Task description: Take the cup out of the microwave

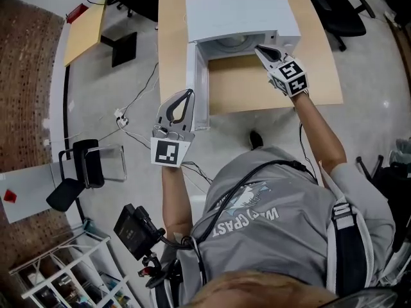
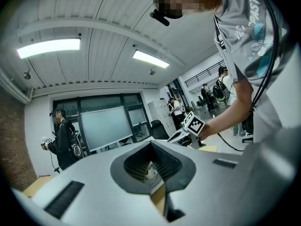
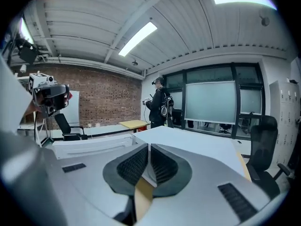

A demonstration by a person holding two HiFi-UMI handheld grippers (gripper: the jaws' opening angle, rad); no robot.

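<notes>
Microwave [image 1: 244,11]: one white unit on one wooden desk [image 1: 321,76], with its door [image 1: 201,88] swung open to the left.

Cup: not discernible. Only a grey curved shape shows inside the cavity.

Grippers: two.
- The left gripper [image 1: 189,95] sits just left of the door's near edge. Its jaws stand slightly apart, and the pale surface showing in the gap cannot be identified.
- The right gripper [image 1: 259,48] points at the right side of the cavity mouth. Its jaws are pressed together with nothing between them.

Second desk [image 1: 83,34]: one, far left, well apart from the first.

Office chairs: two, both black, one far right [image 1: 343,11] and one near left [image 1: 80,172].

Shelf rack [image 1: 64,278]: one, white, near left.

Room:
- Grey floor [image 1: 128,69] with loose cables [image 1: 138,98].
- Brick wall [image 1: 26,76] on the left.
- Ribbed white ceiling [image 3: 94,13] with two strip lights [image 3: 136,39].
- Dark-framed windows [image 3: 211,100].
</notes>
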